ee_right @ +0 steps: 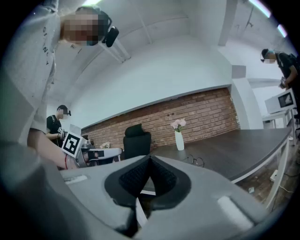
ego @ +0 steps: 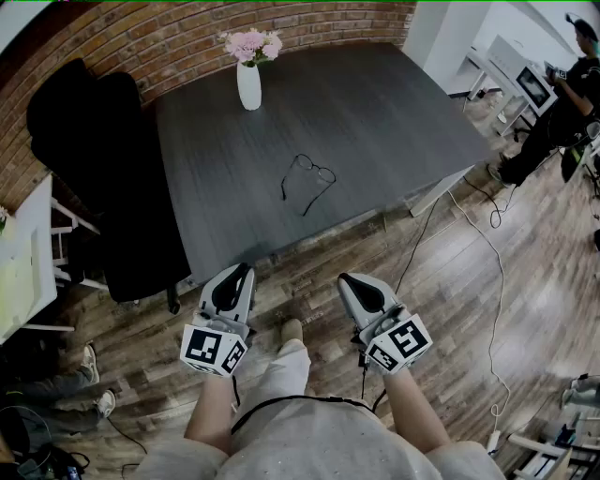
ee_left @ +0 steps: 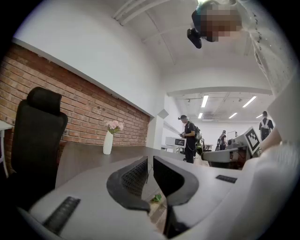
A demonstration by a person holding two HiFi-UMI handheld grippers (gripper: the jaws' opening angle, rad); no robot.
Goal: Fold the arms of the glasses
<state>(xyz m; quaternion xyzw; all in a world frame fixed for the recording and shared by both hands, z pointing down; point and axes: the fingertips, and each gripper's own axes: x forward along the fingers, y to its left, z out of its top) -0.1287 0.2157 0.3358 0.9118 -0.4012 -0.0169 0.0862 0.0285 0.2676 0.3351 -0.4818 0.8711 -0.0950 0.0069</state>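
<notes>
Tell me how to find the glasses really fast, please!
Look at the big dark grey table in front of the brick wall. Near its middle, closer to the front edge than the white vase of pink flowers, lie the glasses. They are the only thin black wire thing there, lying flat with both arms spread open.

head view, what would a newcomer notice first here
The glasses lie alone on the dark table, arms unfolded, toward its near edge. A white vase of pink flowers stands at the far edge by the brick wall. The left claw and right claw hang short of the table over the wood floor, both empty.
</notes>
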